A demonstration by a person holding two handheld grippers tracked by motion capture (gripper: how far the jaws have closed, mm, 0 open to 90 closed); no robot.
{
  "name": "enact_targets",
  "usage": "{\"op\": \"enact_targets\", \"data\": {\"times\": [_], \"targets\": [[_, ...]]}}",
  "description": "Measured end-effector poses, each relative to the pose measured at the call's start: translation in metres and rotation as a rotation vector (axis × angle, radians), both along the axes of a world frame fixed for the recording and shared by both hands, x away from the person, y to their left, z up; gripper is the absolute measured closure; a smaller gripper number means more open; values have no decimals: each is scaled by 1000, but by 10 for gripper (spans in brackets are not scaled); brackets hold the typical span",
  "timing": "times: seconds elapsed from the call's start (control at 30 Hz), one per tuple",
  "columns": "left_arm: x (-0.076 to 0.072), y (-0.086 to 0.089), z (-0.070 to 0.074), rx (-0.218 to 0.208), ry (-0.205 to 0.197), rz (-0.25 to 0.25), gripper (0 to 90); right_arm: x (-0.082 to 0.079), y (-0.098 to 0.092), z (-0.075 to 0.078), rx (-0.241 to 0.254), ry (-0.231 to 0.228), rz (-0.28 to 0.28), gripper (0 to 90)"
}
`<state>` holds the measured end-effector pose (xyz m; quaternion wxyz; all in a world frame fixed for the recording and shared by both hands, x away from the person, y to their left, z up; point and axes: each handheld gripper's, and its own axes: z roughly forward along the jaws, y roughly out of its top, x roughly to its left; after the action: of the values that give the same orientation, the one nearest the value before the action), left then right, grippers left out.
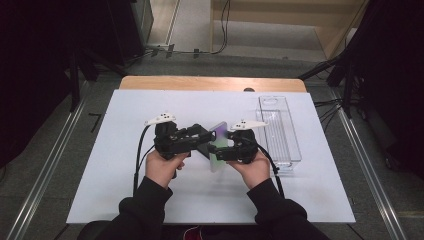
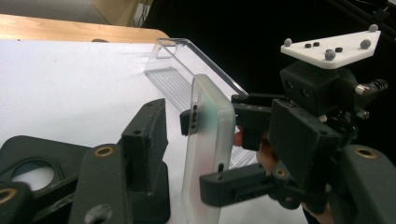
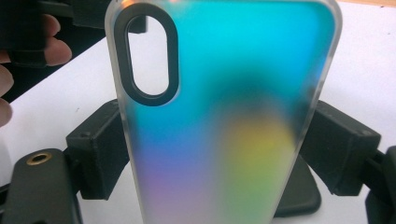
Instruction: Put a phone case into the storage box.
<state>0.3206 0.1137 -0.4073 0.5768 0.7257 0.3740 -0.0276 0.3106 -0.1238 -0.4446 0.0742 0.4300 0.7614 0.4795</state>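
Right gripper (image 1: 221, 150) clamps both long edges of an iridescent phone case (image 3: 224, 112), holding it upright above the white table (image 1: 125, 160). Left gripper (image 1: 202, 136) sits just beside the case, jaws apart and not touching it. Nearby stands a clear plastic bin (image 1: 278, 131).

Phone case (image 3: 224, 121) frosted iridescent plastic w/ matt finish; tray (image 1: 280, 131) clear glossy plastic; table (image 1: 150, 82) edge wood.

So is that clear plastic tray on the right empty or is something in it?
Empty. The clear plastic tray shows just its ribbed floor; the phone case is outside it, held off the table.
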Motion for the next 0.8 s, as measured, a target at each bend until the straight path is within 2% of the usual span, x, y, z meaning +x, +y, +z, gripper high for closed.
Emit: {"op": "enact_targets", "data": {"times": [0.17, 0.3, 0.33, 0.4, 0.5, 0.6, 0.67, 0.8], "targets": [[0, 9, -3, 7, 10, -12, 315, 1, -7, 2, -1, -4, -13, 146], [2, 14, -8, 68, 52, -48, 297, 1, -10, 3, 7, -2, -14, 145], [2, 15, -10, 79, 46, -52, 298, 1, -11, 4, 6, -4, -10, 145], [2, 16, -12, 92, 43, -63, 298, 2, -13, 5, 10, -11, 1, 146], [2, 18, -15, 135, 49, -98, 298, 2, -16, 7, 6, -21, 27, 146], [2, 21, -19, 167, 69, -150, 299, 3, -18, 9, -4, -27, 62, 145], [0, 25, -22, 205, 56, -177, 299, 3, -20, 10, 9, -28, 79, 145], [-3, 30, -26, 239, 50, -207, 299, 4, -22, 13, 28, -19, 116, 146]]}}
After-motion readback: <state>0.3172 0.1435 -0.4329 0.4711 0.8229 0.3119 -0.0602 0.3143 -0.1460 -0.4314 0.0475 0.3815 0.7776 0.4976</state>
